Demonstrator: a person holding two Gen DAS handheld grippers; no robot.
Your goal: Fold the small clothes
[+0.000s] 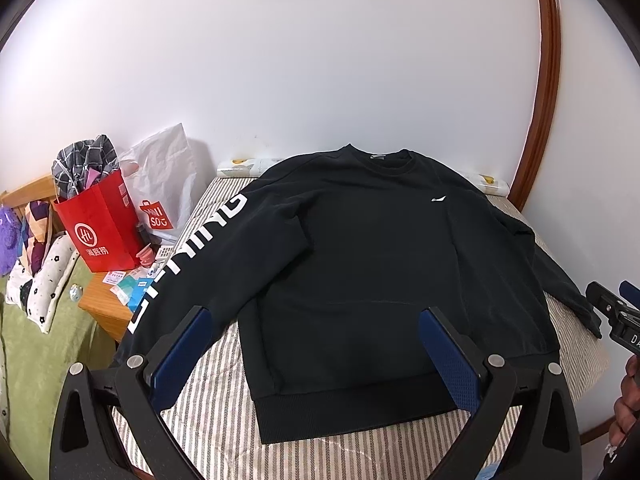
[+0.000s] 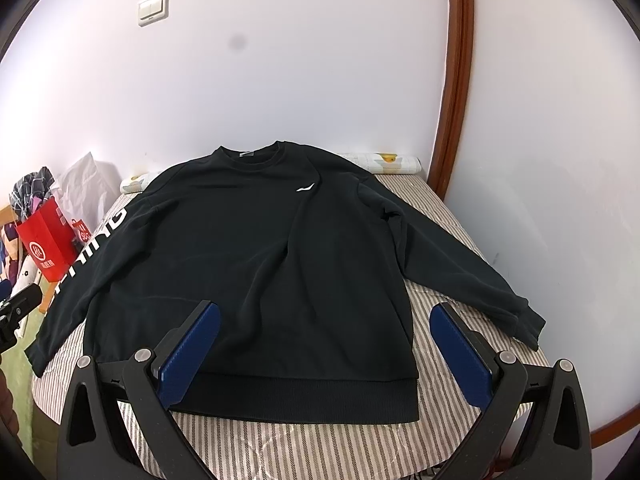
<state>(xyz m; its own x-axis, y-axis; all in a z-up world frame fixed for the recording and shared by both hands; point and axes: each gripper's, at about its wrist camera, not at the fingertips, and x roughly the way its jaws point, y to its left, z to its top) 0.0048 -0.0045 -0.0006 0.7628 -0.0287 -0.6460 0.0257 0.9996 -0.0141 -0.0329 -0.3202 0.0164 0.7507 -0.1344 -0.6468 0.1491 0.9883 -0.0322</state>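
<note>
**Sweatshirt spread flat, first fold not yet begun**

A black sweatshirt (image 1: 360, 264) is laid face up on the striped bed (image 1: 208, 396), collar toward the head edge, hem toward the foot edge, both sleeves spread outward. No fold can be seen, so the opening step is judged to be in hand: a sleeve or side edge must next be pinched and carried across the body.

The left claw (image 1: 316, 344) and right claw (image 2: 324, 340) are held released above the hem (nothing between the pads).

The lettered sleeve (image 1: 188, 256) and red bag (image 1: 100, 232) are shown fully only in the left view; the plain sleeve's cuff (image 2: 528, 324), near the bed's right edge, is clearer in the right view.
</note>
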